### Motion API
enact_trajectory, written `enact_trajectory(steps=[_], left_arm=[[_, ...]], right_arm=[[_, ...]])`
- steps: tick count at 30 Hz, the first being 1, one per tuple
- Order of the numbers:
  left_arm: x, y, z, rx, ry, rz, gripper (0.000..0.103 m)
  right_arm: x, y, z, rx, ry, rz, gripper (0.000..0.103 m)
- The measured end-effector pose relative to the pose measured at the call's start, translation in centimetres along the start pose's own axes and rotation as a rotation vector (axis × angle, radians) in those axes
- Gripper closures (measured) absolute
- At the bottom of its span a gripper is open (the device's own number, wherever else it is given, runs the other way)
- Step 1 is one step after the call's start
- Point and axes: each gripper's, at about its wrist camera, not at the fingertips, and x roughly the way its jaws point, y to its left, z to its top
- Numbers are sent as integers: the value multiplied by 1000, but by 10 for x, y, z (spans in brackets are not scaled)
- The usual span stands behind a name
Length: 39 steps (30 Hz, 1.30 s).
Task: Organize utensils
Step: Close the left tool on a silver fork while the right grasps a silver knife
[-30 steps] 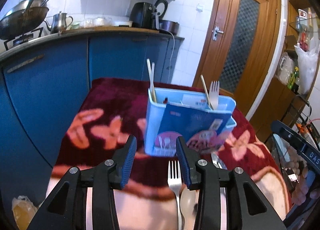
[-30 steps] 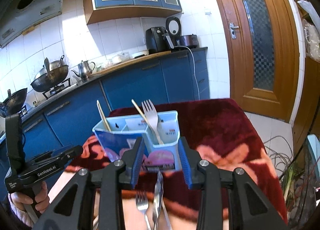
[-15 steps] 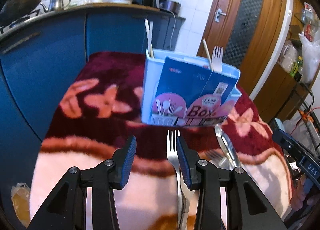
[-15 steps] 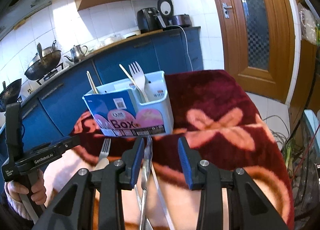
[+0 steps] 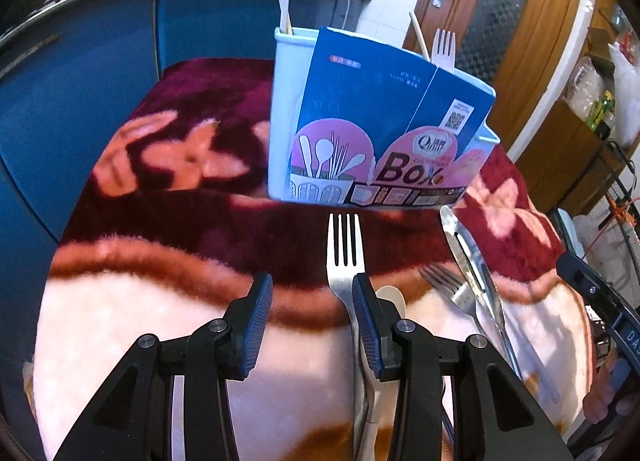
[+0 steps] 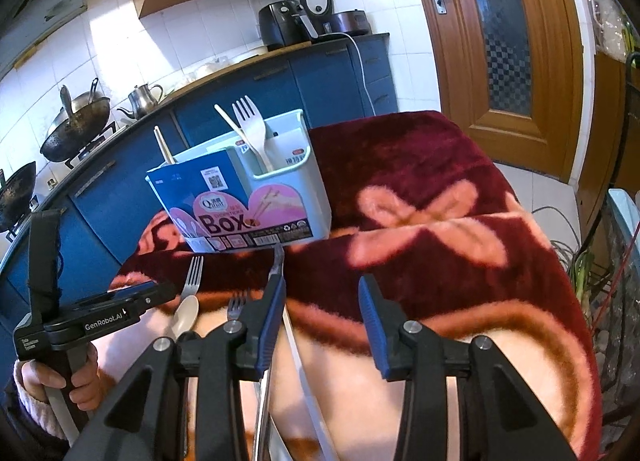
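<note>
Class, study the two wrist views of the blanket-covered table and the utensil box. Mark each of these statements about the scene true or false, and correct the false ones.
1. A white plastic fork stands in the utensil box. True.
2. The left gripper is clamped on a spoon. False: its jaws are open, with nothing between them; a metal fork lies beside its right finger.
3. The box lies tipped on its side. False: it stands upright on the blanket.
4. The right gripper holds nothing. True.
</note>
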Motion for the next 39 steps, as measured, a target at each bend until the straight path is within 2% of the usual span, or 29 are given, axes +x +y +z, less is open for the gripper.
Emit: enact_trajectory(steps=[7, 14, 22, 25, 30, 35, 39], left_arm=[[6, -2, -3, 11, 25, 21, 60], [6, -6, -8, 24, 63, 6, 55], [6, -14, -14, 89, 55, 56, 55], [5, -22, -16, 134, 75, 75, 65], [3, -26, -15, 168, 119, 44, 93], [-1, -5, -13, 46, 97, -45, 99], [-10, 7, -15, -8, 38, -72, 99]], right_arm=[[3, -5, -5, 15, 13, 7, 61], [4, -10, -7, 27, 18, 7, 61], [4, -12, -9, 29, 21, 9, 61], [4, -12, -9, 30, 22, 10, 60], [4, -13, -12, 32, 30, 15, 60], [5, -11, -14, 26, 42, 22, 60], [7, -6, -12, 5, 54, 16, 60]])
